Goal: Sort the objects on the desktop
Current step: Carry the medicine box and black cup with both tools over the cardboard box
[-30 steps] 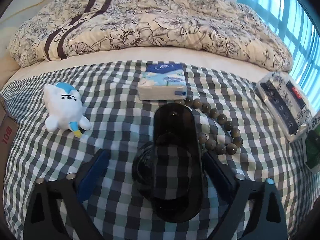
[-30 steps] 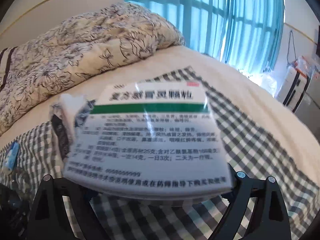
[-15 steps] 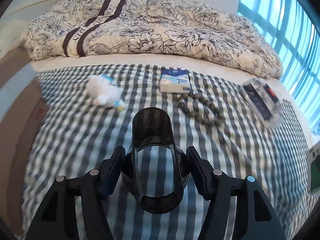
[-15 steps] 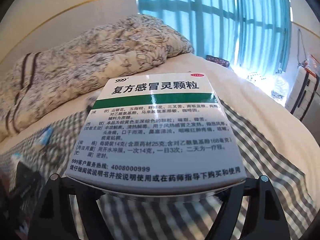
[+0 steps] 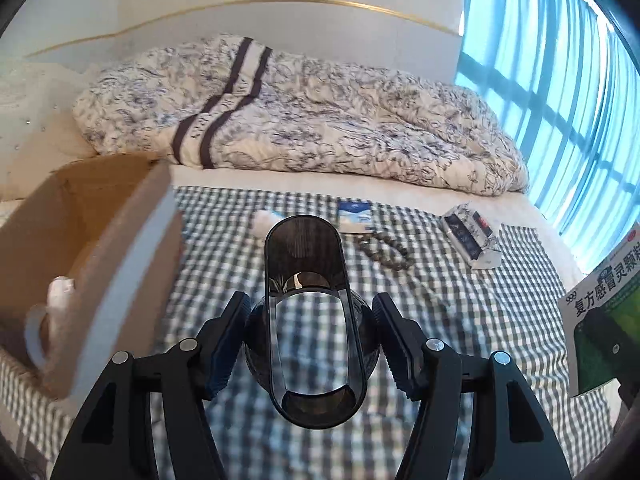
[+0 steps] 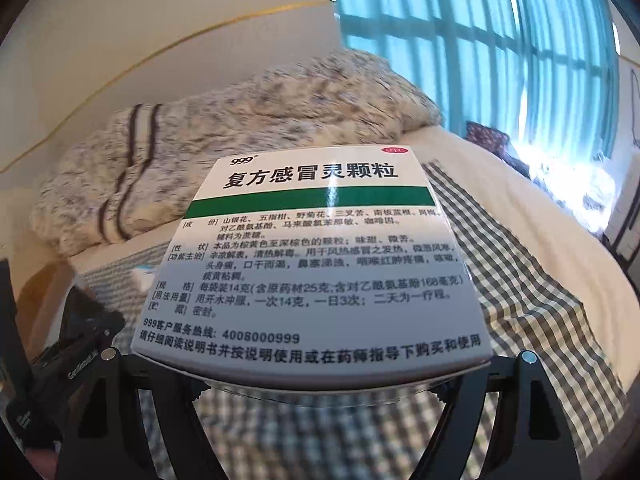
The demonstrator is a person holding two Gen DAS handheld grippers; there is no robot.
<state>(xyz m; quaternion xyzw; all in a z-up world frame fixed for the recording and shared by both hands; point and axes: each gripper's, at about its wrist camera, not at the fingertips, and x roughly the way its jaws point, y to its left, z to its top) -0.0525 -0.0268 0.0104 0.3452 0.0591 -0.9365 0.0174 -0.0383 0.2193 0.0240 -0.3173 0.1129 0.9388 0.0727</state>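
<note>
left tool (image 5: 310, 344) grips a dark cup (image 5: 306, 320); only its view shows the cardboard box (image 5: 80, 216); right tool (image 6: 320, 384) grips the medicine box (image 6: 316, 264).

Left hand-held gripper (image 5: 310, 342): black angular arms, silver screws, blue-edged ribbed pads (image 5: 224, 344).

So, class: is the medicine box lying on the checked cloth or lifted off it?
Lifted off. The medicine box sits between the right gripper's jaws, with the checked cloth visible beneath and behind it.
</note>
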